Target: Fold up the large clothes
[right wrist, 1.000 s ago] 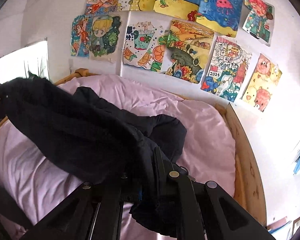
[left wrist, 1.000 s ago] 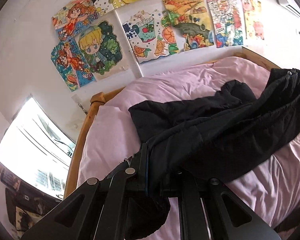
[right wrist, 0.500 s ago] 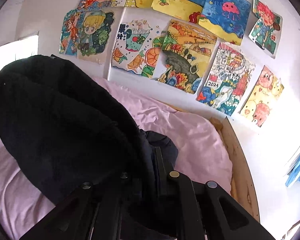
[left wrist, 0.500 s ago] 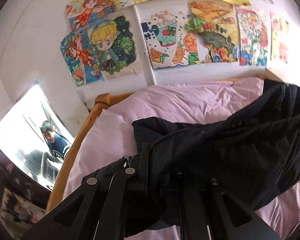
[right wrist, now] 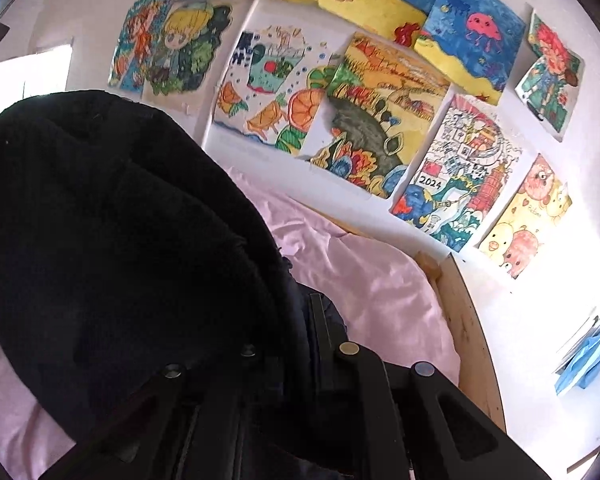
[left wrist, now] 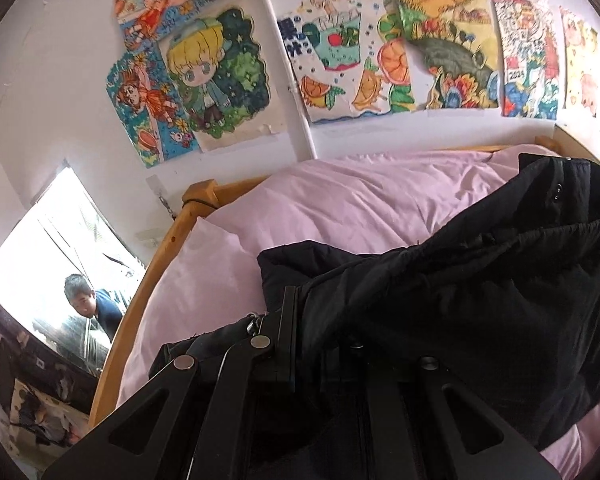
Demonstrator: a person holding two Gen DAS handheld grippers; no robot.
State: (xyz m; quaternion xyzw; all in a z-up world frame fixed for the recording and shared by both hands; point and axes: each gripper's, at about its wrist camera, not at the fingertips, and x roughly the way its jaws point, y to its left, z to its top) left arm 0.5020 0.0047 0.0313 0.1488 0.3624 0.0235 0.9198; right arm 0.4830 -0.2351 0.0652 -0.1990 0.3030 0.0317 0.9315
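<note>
A large black jacket hangs lifted above the pink bed, stretched between both grippers. My left gripper is shut on one edge of the jacket; one finger shows and cloth drapes over the other. In the right wrist view the jacket fills the left half and covers most of my right gripper, which is shut on its other edge; one finger shows beside the cloth. The jacket's lower part is hidden.
The bed has a wooden frame against a white wall covered with colourful drawings. A pink pillow lies at the left. A mirror leans at the left with a person reflected in it.
Both grippers have risen and tilted up with the jacket. The jacket has come off the bed and now hangs bunched between them, hiding more of the bedding.
</note>
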